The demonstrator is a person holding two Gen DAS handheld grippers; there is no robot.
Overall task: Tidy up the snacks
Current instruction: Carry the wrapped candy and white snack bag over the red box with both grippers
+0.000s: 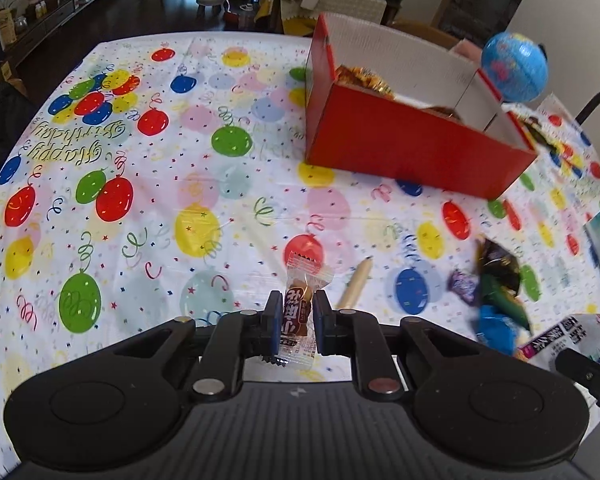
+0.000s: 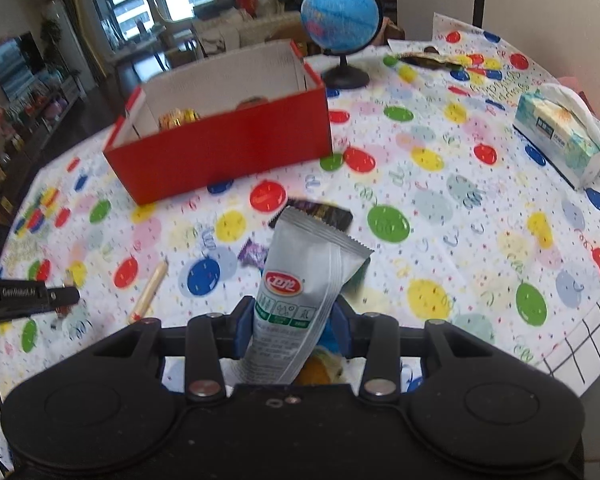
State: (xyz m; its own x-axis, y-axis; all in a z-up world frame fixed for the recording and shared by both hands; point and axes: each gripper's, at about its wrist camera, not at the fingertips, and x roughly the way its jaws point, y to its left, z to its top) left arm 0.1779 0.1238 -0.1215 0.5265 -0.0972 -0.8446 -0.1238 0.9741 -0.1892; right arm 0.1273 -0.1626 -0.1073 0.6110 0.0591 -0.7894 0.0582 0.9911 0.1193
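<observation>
My left gripper [image 1: 296, 312] is shut on a small clear-wrapped brown candy [image 1: 300, 308], held above the balloon tablecloth. In the right wrist view my right gripper [image 2: 294, 322] is shut on a silver snack packet [image 2: 308, 276] with a red logo, lifted off the table. A red cardboard box [image 1: 400, 148] [image 2: 228, 152] stands at the far side with gold-wrapped snacks [image 2: 178, 118] inside. Loose snacks lie on the cloth: a dark packet [image 1: 498, 264] [image 2: 320, 210], a purple candy [image 1: 462, 284] [image 2: 254, 252], and green and blue packets [image 1: 500, 312].
A wooden pencil [image 1: 354, 284] [image 2: 150, 292] lies near the snacks. A blue globe [image 2: 340, 16] [image 1: 514, 66] stands behind the box. A tissue pack [image 2: 560, 140] sits at the right. The left gripper's tip [image 2: 56, 296] shows at the left edge of the right wrist view.
</observation>
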